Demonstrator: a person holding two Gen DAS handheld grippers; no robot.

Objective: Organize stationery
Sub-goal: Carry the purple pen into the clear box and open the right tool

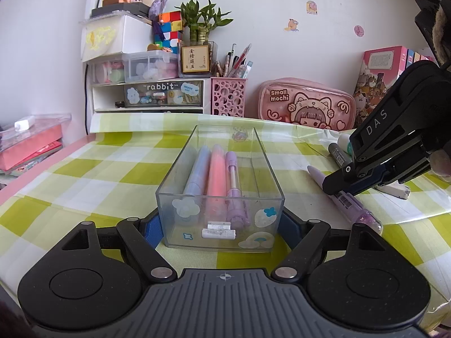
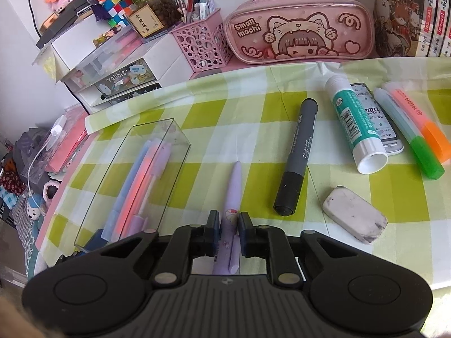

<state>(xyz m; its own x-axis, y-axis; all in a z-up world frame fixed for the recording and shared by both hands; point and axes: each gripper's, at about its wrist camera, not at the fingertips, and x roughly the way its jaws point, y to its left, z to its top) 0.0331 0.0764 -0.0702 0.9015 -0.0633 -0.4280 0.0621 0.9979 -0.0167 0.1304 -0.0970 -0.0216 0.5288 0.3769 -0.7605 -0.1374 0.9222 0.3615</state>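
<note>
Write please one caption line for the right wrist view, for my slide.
Right gripper shut on a lilac pen lying on the checked cloth, beside the clear box of pens.

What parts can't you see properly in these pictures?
- Purple pen: its back end hides under the right gripper in the right wrist view.
- Glue stick: mostly behind the right gripper in the left wrist view.
- Flat box under the glue: small print unreadable, right wrist view.

Bare cloth (image 2: 253, 118) betw clear box (image 2: 180, 152) & grey marker (image 2: 298, 152), eraser (image 2: 353, 218) blocks right
</note>
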